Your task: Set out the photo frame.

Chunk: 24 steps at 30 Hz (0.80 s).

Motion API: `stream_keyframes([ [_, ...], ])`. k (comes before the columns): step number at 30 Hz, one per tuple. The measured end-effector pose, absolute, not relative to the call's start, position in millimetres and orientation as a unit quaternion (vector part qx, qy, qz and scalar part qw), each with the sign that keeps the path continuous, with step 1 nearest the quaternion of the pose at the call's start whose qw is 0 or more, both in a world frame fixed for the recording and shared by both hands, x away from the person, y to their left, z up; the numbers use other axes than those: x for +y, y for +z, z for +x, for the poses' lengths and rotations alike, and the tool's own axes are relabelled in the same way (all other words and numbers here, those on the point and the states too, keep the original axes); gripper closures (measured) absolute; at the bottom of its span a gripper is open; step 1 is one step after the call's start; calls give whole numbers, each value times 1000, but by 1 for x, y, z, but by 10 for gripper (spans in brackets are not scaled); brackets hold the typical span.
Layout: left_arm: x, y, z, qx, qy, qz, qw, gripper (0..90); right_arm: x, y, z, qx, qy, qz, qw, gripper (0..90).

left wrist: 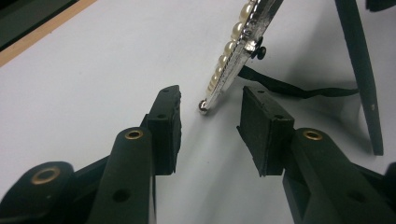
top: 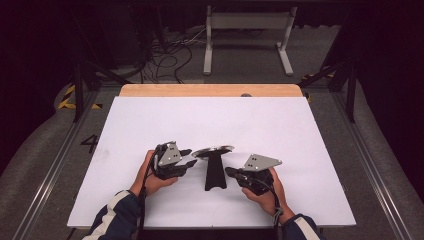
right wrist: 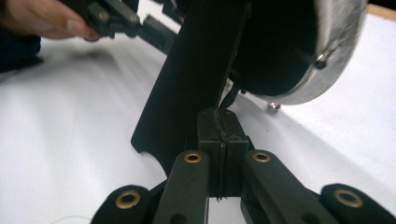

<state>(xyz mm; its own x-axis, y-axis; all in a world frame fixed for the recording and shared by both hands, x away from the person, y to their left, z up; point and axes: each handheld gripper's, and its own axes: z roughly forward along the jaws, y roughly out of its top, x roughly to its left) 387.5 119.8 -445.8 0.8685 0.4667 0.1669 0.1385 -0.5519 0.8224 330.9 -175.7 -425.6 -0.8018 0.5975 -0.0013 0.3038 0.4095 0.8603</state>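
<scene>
left tongs (top: 189, 158) released, jaws apart, silver foot of frame just ahead of gap, pads not touching it. round silver photo frame with pearl rim (top: 213, 151) stands tilted on white table (top: 150, 120), between both tongs, leaning on black flat easel stand (top: 215, 174). thin black strap (left wrist: 299, 91) runs from frame back to stand. right tongs (top: 231, 172) clenched, pads pressed together at edge of black stand; cannot tell if strap or stand edge pinched between pads. person's hands (top: 150, 176) grip both tools.
</scene>
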Motion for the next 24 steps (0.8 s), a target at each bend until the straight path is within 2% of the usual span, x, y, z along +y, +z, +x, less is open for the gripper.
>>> stream_keyframes([
  [3,118,-448,389,177,181,863,437,588,-173,-422,326,821,472,272,170,900],
  [9,115,-448,389,177,177,862,441,655,-167,-420,317,817,472,272,189,900],
  [13,112,-448,388,175,171,861,446,657,-163,-416,310,810,480,272,198,900],
  [19,107,-450,391,182,169,859,448,612,-139,-421,303,813,478,261,206,900],
  [24,105,-452,393,196,172,853,452,653,-115,-431,299,822,465,257,206,900],
])
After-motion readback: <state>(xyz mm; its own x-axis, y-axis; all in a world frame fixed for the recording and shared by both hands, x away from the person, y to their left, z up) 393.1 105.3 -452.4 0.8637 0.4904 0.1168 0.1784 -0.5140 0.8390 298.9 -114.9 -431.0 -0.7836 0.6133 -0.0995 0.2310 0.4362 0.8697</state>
